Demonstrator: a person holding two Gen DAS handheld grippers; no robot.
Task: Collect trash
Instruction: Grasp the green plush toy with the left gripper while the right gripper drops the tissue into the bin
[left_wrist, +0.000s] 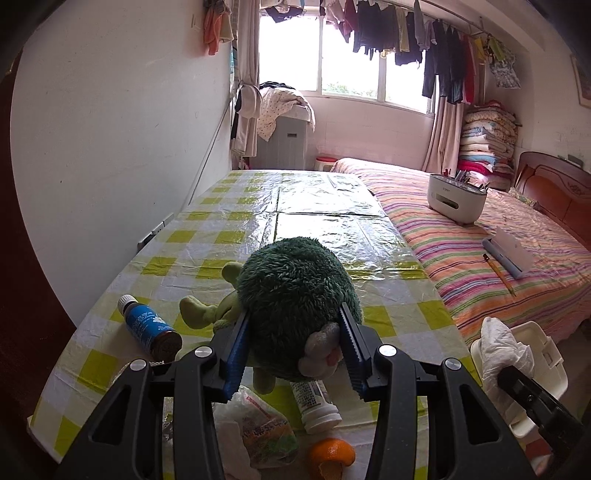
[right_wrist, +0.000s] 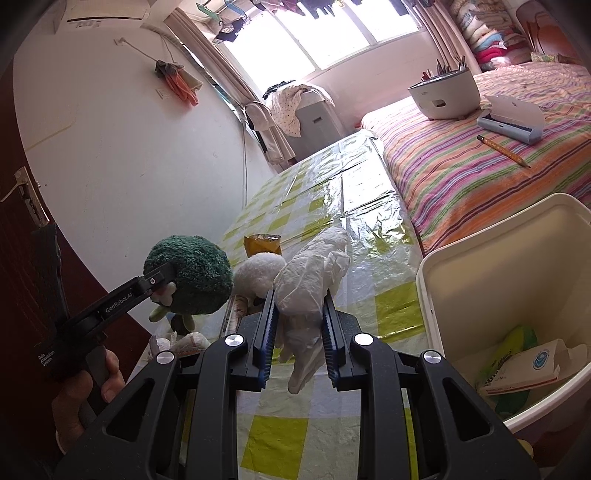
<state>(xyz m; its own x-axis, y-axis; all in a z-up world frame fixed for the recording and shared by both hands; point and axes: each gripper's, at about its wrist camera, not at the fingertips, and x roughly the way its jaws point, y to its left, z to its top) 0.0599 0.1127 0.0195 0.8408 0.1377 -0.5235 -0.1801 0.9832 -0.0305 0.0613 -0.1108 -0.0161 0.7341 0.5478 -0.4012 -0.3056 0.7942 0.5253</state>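
Note:
My left gripper (left_wrist: 293, 314) is shut on a green plush toy (left_wrist: 295, 302), held above the checkered table (left_wrist: 207, 236); it also shows in the right wrist view (right_wrist: 188, 280). My right gripper (right_wrist: 299, 295) is shut on a crumpled white plastic glove (right_wrist: 314, 273), held above the table's right edge beside the white trash bin (right_wrist: 491, 236). The glove also shows in the left wrist view (left_wrist: 506, 350). On the table lie a blue bottle (left_wrist: 149, 326), a white bottle (left_wrist: 314, 404), a snack wrapper (left_wrist: 258, 428) and orange peel (left_wrist: 330, 456).
The bin holds a carton (right_wrist: 524, 365) and green packaging (right_wrist: 517, 339). A white plush (right_wrist: 258, 275) and a yellow packet (right_wrist: 262, 244) lie on the table. The striped bed (left_wrist: 480, 243) carries a white caddy (left_wrist: 456, 197), a pencil (left_wrist: 498, 273) and a blue case (left_wrist: 509, 254).

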